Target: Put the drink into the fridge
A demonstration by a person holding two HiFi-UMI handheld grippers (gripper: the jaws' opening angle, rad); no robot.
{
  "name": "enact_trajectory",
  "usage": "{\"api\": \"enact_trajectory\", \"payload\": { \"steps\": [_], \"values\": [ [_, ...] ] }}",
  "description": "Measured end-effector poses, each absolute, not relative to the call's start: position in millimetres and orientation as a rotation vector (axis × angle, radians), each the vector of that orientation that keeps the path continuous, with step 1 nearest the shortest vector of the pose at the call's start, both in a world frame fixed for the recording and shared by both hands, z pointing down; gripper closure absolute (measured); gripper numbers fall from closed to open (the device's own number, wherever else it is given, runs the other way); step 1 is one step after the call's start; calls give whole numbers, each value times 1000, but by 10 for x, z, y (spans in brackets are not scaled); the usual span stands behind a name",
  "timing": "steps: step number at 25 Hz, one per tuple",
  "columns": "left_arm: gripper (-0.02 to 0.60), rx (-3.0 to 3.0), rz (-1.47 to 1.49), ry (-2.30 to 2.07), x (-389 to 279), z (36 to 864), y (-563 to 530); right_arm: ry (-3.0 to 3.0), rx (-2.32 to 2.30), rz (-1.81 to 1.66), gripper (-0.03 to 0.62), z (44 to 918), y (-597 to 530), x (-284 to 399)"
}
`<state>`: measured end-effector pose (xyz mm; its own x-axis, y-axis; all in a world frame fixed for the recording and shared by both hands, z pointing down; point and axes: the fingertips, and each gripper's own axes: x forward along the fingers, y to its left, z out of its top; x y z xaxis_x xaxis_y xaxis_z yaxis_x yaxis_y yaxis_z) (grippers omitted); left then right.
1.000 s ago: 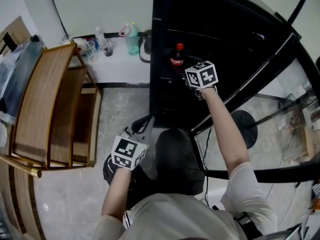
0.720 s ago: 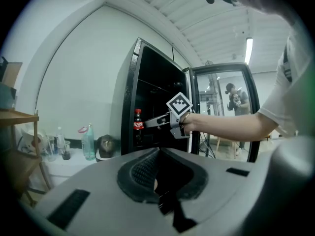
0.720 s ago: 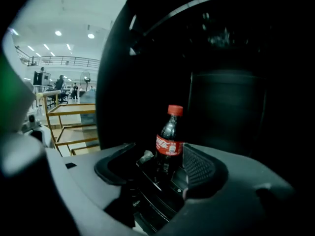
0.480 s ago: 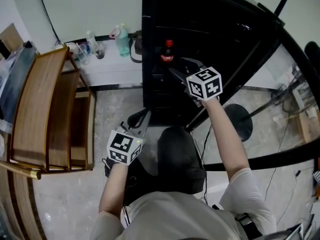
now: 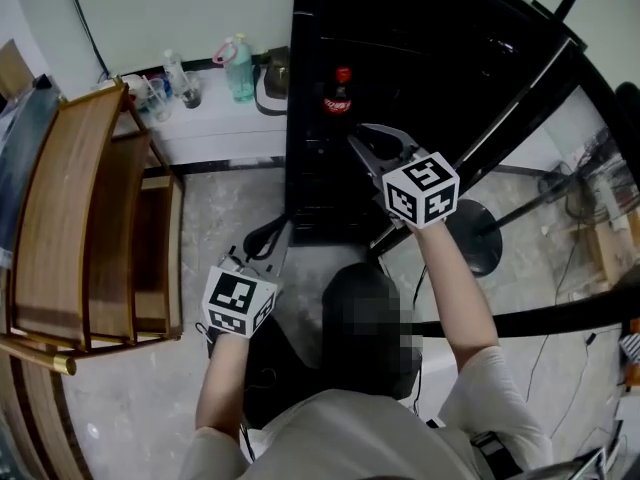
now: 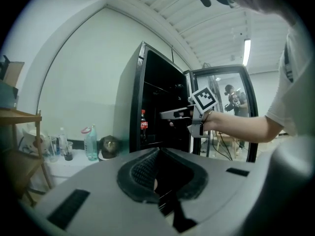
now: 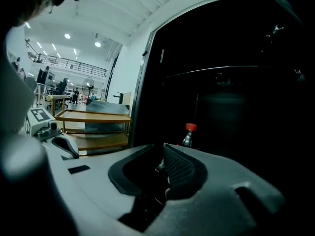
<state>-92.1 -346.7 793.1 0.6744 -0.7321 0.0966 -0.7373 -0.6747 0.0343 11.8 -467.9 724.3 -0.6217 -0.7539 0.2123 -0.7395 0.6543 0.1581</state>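
1. Pads (image 6: pixel 142 168), grey and ribbed, of the left gripper (image 6: pixel 158 151) at seven o'clock meet, empty.
2. Right gripper (image 5: pixel 358 133), drawn back toward five o'clock, has just been closing; a narrow empty gap remains.
3. Red-capped cola bottle (image 5: pixel 340 93) stands unmoved at twelve o'clock inside the black fridge (image 5: pixel 310 188), its shelf lost in darkness.

Fingers (image 7: pixel 179 170) hide the bottle (image 7: pixel 188 134) (its lower half).

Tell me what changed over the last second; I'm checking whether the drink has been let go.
The right gripper drew back from the cola bottle toward the person, and its jaws have just been closing with nothing between them. The cola bottle stands as before inside the fridge; the left gripper stayed low and shut.
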Motion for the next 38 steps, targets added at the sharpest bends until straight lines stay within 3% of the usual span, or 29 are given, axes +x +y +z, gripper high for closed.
{"api": "enact_trajectory", "payload": {
  "steps": [6,16,38],
  "values": [
    [572,2814,36,-1259,-985,7949,-3617,-2647,1228,-96,597,7303,-4655,72],
    [572,2773,-18,-1267,-854,7531,-3883,-2747,1308,-142,597,6861,-4689,158],
    [572,2620,122,-1213,-905,4552,-2718,-2616,1406,222,594,4442,-3227,623]
  ]
}}
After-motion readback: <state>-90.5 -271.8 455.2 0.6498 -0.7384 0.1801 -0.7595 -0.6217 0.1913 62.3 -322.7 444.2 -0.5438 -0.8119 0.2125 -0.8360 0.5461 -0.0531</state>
